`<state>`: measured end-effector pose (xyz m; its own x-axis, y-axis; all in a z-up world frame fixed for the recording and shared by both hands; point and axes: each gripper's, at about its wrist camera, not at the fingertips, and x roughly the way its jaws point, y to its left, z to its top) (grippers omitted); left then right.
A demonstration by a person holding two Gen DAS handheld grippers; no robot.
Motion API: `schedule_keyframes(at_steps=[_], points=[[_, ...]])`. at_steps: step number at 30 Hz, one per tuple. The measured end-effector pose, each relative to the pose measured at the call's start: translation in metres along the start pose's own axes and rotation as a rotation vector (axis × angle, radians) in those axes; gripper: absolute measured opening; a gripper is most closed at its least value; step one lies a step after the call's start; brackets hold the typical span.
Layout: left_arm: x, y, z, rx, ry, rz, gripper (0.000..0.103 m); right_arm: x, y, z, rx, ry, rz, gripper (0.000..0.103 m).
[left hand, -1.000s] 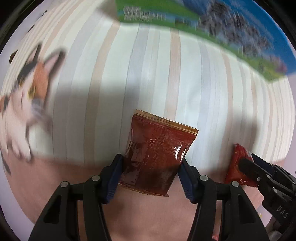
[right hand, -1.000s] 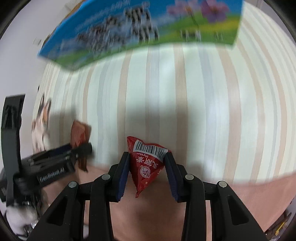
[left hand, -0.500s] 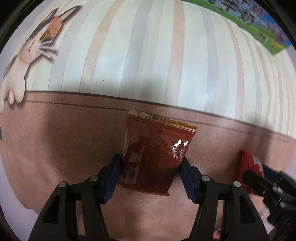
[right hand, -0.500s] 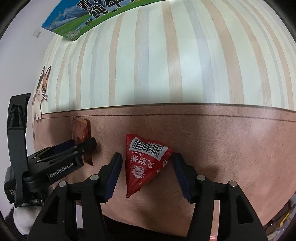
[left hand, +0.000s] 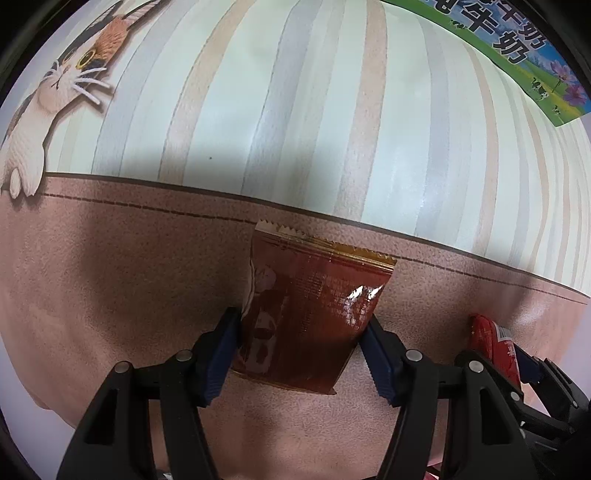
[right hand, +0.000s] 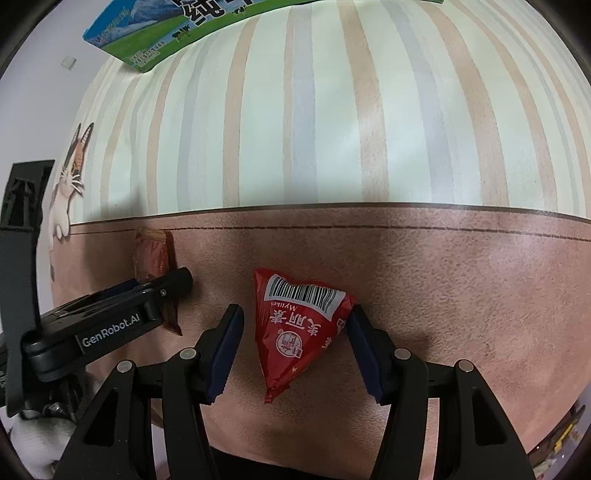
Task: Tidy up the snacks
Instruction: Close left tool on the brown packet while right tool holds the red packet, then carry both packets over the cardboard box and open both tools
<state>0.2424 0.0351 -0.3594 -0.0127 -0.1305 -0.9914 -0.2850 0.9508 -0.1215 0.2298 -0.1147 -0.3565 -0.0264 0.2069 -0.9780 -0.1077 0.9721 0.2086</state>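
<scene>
My left gripper is shut on a brown snack packet with a serrated top edge, held over the pink band of the tablecloth. The red triangular snack packet with a barcode lies on the pink band between the fingers of my right gripper, which is open: a gap shows at the left pad, the right pad is at the packet's corner. The left gripper with the brown packet shows at the left of the right wrist view. The red packet shows at the right of the left wrist view.
The tablecloth has a striped pale part beyond the pink band, with a cat picture at the left. A blue and green milk carton lies at the far edge, also seen in the left wrist view.
Both grippers have drawn back from the striped part to the pink band. The right gripper has opened and the red packet now lies on the cloth. The left gripper still holds the brown packet.
</scene>
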Motion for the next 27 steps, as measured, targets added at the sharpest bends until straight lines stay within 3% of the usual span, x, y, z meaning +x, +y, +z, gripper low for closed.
schedule_keyframes(at_steps=[6,15,22,27], points=[[-0.002,-0.01,-0.006,0.028,-0.031,0.039,0.056,0.014,0.016,0.001,-0.003,-0.024,-0.049,0.049],[-0.025,-0.024,-0.02,0.057,-0.063,0.016,0.053,-0.011,0.011,-0.012,0.027,-0.089,0.025,0.045],[-0.083,-0.039,-0.015,0.054,-0.124,-0.103,0.053,-0.06,0.013,-0.008,0.043,-0.155,0.136,0.045],[-0.147,-0.058,0.023,0.062,-0.219,-0.197,0.053,-0.115,0.008,0.033,0.046,-0.246,0.202,0.045]])
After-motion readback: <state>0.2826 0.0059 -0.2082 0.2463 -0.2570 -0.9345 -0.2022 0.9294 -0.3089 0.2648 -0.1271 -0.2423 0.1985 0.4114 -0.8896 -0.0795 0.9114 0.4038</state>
